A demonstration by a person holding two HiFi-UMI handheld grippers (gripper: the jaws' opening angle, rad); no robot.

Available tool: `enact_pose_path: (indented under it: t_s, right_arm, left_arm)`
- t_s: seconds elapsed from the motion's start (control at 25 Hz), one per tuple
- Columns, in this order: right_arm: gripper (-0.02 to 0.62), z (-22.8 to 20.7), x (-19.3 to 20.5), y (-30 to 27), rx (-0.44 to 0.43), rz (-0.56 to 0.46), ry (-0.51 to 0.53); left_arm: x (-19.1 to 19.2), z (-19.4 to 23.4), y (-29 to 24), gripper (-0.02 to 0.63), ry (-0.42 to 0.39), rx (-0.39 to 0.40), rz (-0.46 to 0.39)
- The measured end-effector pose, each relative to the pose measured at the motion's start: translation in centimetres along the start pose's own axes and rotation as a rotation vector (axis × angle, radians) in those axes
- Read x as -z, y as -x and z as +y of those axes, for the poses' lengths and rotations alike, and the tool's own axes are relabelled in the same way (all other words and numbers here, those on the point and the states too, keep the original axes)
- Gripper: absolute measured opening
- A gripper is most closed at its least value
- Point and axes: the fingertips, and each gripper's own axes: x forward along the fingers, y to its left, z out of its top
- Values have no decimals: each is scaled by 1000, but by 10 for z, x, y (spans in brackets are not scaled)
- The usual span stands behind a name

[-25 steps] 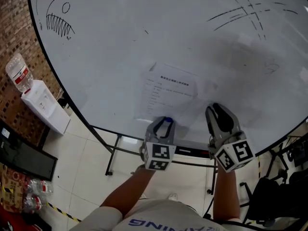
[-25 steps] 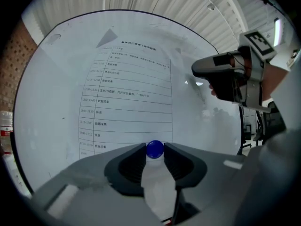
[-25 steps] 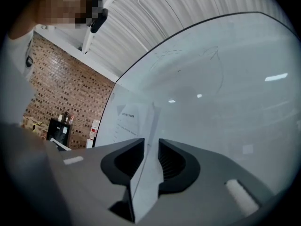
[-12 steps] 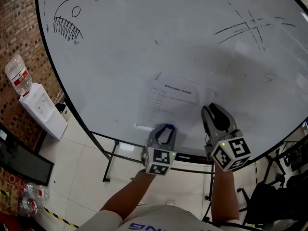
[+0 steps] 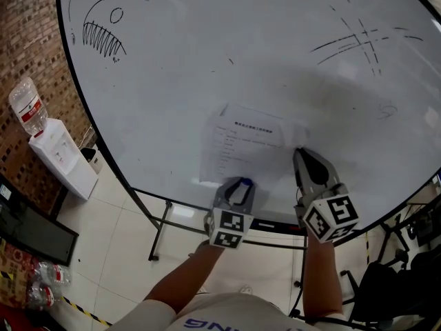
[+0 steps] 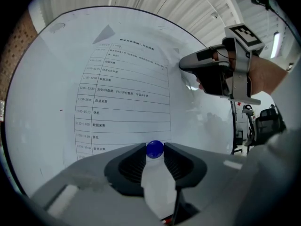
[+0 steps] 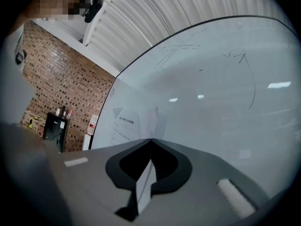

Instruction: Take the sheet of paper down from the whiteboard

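A printed sheet of paper [image 5: 241, 142] lies flat against the whiteboard [image 5: 207, 67]; the left gripper view shows its timetable text [image 6: 126, 79]. My left gripper [image 5: 238, 183] sits at the sheet's lower edge, shut on a small blue-capped white piece [image 6: 154, 148]. My right gripper [image 5: 302, 154] is at the sheet's right edge, its jaws shut with a white strip of the paper [image 7: 145, 182] pinched between them. In the left gripper view the right gripper [image 6: 184, 65] touches the board beside the sheet.
Marker drawings are on the board: a toothed fish [image 5: 100, 29] upper left, crossed lines [image 5: 362, 40] upper right. A water dispenser [image 5: 60, 154] stands by the brick wall at left. The board's stand legs [image 5: 162, 226] and a black chair [image 5: 406, 274] are below.
The right gripper's jaws, open before, have closed on the sheet's right edge. The left gripper has kept its place with the blue-capped piece.
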Motion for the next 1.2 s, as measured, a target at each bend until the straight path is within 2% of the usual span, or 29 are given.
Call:
enact_pose_path:
  t_s: [0.4, 0.64, 0.84, 1.2]
  right_arm:
    - [8, -2, 3, 26, -11, -22, 20]
    - [8, -11, 31, 66, 7, 3, 3]
    - [8, -19, 56, 110, 36, 35, -21]
    - [6, -42, 88, 167, 127, 60, -70]
  left_arm:
    - [-11, 5, 30, 129, 60, 36, -31]
    - [-19, 21, 62, 129, 169, 33, -44]
    - [-26, 27, 85, 129, 170, 20, -52]
    - [-11, 32, 103, 129, 175, -18, -12]
